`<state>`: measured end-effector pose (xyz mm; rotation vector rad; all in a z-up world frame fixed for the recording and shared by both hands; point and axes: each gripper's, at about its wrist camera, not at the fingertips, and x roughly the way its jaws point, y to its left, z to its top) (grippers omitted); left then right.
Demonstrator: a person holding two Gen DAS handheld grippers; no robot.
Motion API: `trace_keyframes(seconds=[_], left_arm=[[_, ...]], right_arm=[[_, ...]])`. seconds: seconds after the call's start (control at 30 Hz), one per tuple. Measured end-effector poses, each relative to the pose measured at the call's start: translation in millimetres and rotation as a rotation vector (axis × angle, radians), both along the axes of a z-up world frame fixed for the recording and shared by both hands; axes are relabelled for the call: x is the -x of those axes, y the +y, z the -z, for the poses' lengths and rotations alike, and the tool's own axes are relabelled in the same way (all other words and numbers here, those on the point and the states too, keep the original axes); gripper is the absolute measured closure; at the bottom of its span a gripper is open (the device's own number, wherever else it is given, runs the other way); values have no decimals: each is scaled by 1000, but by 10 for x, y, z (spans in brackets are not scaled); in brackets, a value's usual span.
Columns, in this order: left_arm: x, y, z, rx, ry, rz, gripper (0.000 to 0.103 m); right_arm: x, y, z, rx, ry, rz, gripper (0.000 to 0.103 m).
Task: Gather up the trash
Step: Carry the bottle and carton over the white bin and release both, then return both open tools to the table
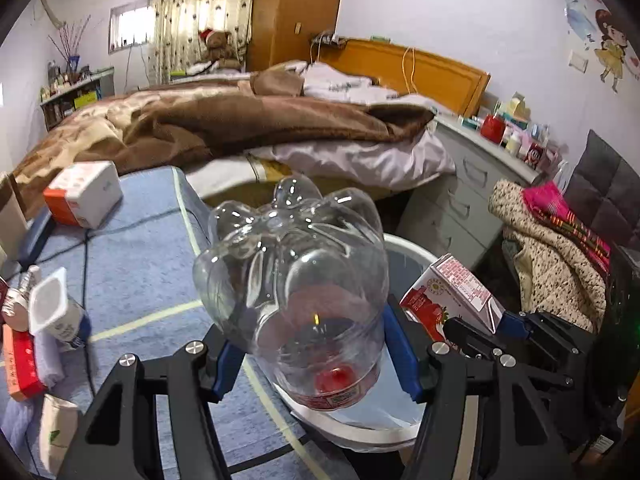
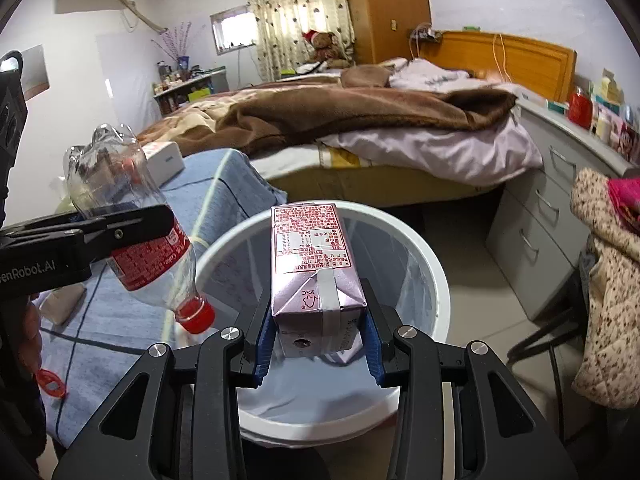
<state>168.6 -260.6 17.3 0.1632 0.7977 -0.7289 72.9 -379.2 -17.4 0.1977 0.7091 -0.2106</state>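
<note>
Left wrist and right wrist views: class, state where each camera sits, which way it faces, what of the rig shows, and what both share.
Left wrist: rides the left hand-held gripper, faces forward over the white bin toward the bed; its fingers clamp a clear plastic bottle.
Right wrist: rides the right hand-held gripper, faces down-forward into the bin; its fingers clamp a milk carton.
Shared: bin, bottle, carton, bed; each shows the other gripper.

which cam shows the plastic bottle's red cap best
The right wrist view: the plastic bottle appears side-on in the left gripper, tilted cap-down, with the red cap in plain sight near the white bin. The left wrist view looks at the bottle's base, so the cap is only a red blur through the plastic.
</note>
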Motion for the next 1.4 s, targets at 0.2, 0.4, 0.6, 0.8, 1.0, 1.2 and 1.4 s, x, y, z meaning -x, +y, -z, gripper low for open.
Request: trace_keyframes(seconds=[0.2, 0.4, 0.6, 0.8, 1.0, 1.2, 1.4], left_arm=[[-78, -135, 209, -48, 43, 9, 38], [-113, -252, 340, -71, 78, 28, 37], [-116, -213, 311, -35, 80, 34, 29], [-130, -132, 266, -18, 76, 17, 29], [-112, 47, 167, 3, 61, 1, 29], [-85, 361, 20, 27, 26, -27, 29], [-76, 830, -124, 48, -11, -79, 28]], right_arm=[[-28, -56, 155, 0, 59, 11, 64], [-29, -84, 197, 22, 89, 23, 64], [-22, -101, 188, 39, 84, 35, 46], [-14, -71, 112, 45, 53, 31, 45], [-13, 4, 12, 51, 20, 22, 45], [20, 150, -104, 51, -25, -1, 45], [51, 405, -197, 50, -67, -51, 45]])
